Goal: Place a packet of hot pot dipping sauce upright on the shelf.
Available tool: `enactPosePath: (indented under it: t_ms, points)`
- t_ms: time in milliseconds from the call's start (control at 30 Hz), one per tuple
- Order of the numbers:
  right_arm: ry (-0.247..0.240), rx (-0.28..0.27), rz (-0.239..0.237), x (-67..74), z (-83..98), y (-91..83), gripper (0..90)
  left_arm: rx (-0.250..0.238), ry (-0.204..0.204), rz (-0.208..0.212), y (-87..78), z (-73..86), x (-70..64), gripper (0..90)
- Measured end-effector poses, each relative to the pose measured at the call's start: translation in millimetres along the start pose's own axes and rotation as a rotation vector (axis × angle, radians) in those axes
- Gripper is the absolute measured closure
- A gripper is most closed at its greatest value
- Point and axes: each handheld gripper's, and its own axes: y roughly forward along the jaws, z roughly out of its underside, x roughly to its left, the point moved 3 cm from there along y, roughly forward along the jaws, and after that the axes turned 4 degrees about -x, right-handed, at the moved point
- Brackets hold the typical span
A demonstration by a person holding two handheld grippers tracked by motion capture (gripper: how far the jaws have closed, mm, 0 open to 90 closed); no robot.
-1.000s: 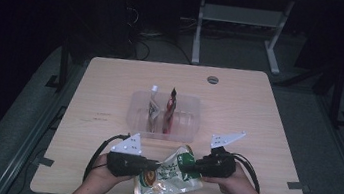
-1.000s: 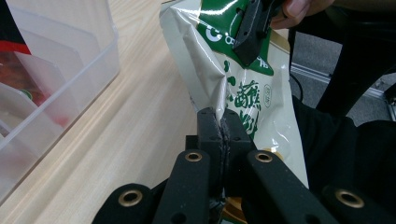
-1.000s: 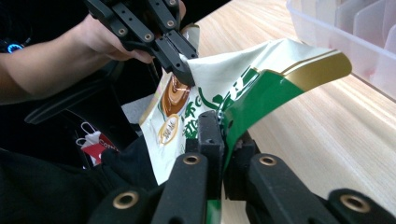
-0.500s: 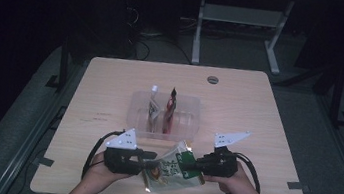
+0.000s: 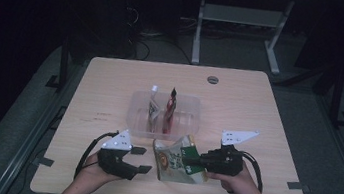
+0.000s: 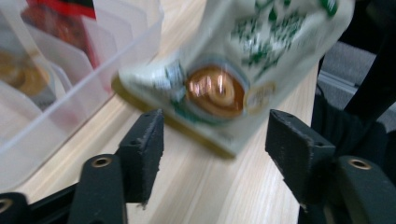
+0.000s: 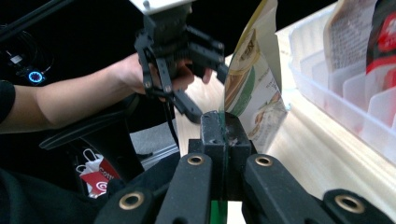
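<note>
A green and white snack packet [image 5: 174,160] hangs just above the table's near edge, in front of a clear bin. My right gripper [image 5: 198,161] is shut on the packet's right edge; in the right gripper view the jaws [image 7: 223,133] pinch the packet [image 7: 254,88] edge-on. My left gripper [image 5: 144,160] stands open just left of the packet. Its jaws have just been opening, and in the left gripper view the packet [image 6: 224,70] sits just past the pads [image 6: 142,149], touching neither. The left gripper [image 7: 187,56] also appears far off in the right gripper view.
The clear plastic bin [image 5: 137,117] with dividers stands at the table's middle, holding a red packet [image 5: 170,108] and a pale packet [image 5: 153,108] upright. The bin's wall [image 6: 56,107] is close on the left gripper's left. The table's front edge lies just below both hands.
My left gripper has let go of the packet, opened its jaws and drawn slightly left. The packet now stays in the right gripper alone, which has hardly moved.
</note>
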Motion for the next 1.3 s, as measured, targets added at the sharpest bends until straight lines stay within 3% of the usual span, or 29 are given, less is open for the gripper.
enactPosePath:
  t_ms: [167, 467, 633, 933, 1300]
  points:
    - [-0.023, -0.013, 0.013, 4.4, -6.1, -2.0, 90.0, 0.015, -0.006, -0.003, -1.6, 4.2, 2.2, 31.3]
    - [-0.067, -0.1, 0.051, 5.9, -26.4, -16.1, 90.0, 0.038, -0.017, -0.02, -4.7, 10.2, 10.1, 28.4]
    - [-0.075, -0.121, 0.076, 4.9, -36.1, -22.3, 90.0, 0.048, -0.015, -0.026, -4.3, 11.9, 11.8, 27.6]
    - [-0.083, -0.207, 0.133, -6.0, -59.5, -38.4, 90.0, 0.063, -0.003, -0.026, -3.7, 13.6, 12.8, 27.6]
    - [-0.094, -0.247, 0.18, -22.4, -84.2, -40.4, 90.0, 0.07, -0.006, -0.027, -4.6, 14.5, 14.7, 27.6]
